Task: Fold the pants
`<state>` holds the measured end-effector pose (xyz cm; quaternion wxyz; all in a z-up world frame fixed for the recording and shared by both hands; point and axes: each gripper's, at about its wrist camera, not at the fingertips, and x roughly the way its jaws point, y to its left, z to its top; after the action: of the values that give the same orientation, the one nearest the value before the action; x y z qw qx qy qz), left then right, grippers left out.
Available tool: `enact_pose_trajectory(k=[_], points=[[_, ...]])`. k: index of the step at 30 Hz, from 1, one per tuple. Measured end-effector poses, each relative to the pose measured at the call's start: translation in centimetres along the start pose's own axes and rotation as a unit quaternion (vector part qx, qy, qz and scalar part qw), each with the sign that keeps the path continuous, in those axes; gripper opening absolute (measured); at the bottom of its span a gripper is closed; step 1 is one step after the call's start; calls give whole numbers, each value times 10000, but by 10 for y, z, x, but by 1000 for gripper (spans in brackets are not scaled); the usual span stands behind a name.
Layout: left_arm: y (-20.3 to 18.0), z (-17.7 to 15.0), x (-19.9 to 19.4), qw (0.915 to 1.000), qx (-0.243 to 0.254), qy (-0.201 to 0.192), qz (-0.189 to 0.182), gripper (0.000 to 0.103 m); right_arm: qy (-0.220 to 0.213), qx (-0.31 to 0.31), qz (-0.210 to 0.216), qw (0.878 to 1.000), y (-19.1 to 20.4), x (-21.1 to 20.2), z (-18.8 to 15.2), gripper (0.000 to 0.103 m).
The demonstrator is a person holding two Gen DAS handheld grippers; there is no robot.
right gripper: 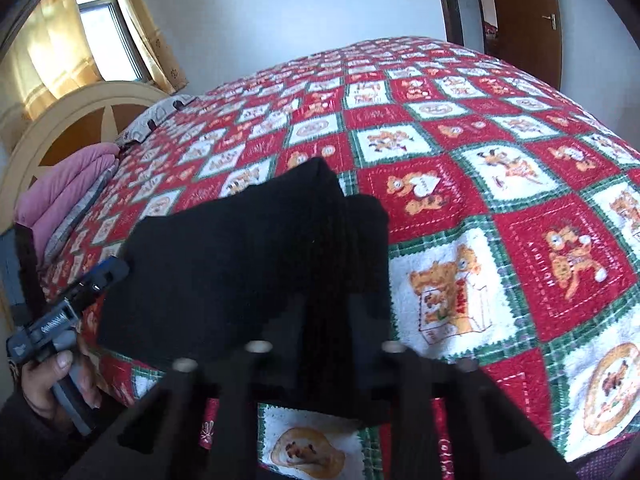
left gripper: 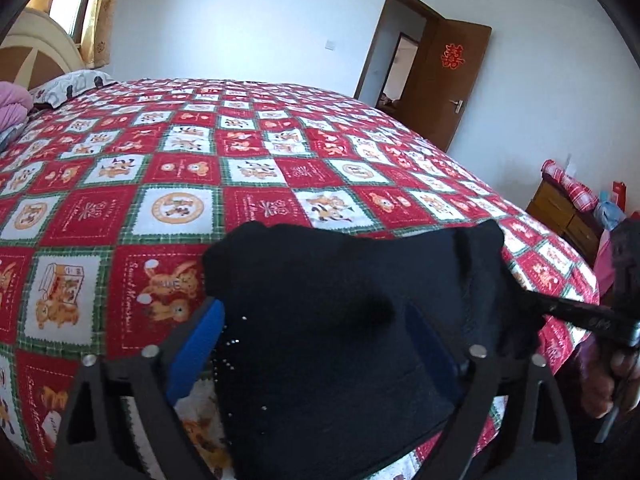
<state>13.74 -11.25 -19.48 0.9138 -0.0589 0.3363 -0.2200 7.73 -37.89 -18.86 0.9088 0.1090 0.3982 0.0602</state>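
The black pants [left gripper: 340, 320] are held up above the near edge of the bed, stretched between both grippers. My left gripper [left gripper: 316, 340] has its blue-padded fingers [left gripper: 200, 344] on either side of the cloth, which drapes over and between them. It also shows at the left of the right wrist view [right gripper: 108, 276], at the pants' edge. My right gripper [right gripper: 324, 320] is shut on the pants [right gripper: 248, 256], its fingertips hidden in the black cloth. It shows at the right of the left wrist view [left gripper: 532, 300], pinching the pants' corner.
The bed carries a red, white and green patchwork quilt [left gripper: 240, 168] with cartoon animals. Pink bedding [right gripper: 68, 196] and a pillow [left gripper: 76, 84] lie by the headboard [right gripper: 80, 128]. A wooden dresser [left gripper: 568, 216] stands right of the bed. A brown door [left gripper: 448, 80] is open at the far wall.
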Motion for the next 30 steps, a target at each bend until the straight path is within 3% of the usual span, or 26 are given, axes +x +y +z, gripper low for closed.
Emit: enact_pose_trajectory(k=[5,13,18,22,26,28,30], points=[[5,-5,2,10000,21,27,65,99,-89,78,165,9998,-2,-21,-7,14],[16,-12,7,9998,-120,149,66,100,213,232,-119,9994,-18,-3,-19,13],[14,-16,11,9998,-49,174,122,103,175,257,-15,9995,-20,-2,-18,15],[13,-16,9,9998,-73,162,112,103,104,243,-176,9995,-16,-5,-14,28],[7,-14,6,9999,-3,111,79,103,-617,1,-558,9965,7,-31,5,37],[2,-14,7,9998,130,133,109,103,-835,-98,-361,9958,18,-37,15,51],[-1,-15,7,9995,228,154,161,103,-924,-168,117,9955,30,-32,26,52]])
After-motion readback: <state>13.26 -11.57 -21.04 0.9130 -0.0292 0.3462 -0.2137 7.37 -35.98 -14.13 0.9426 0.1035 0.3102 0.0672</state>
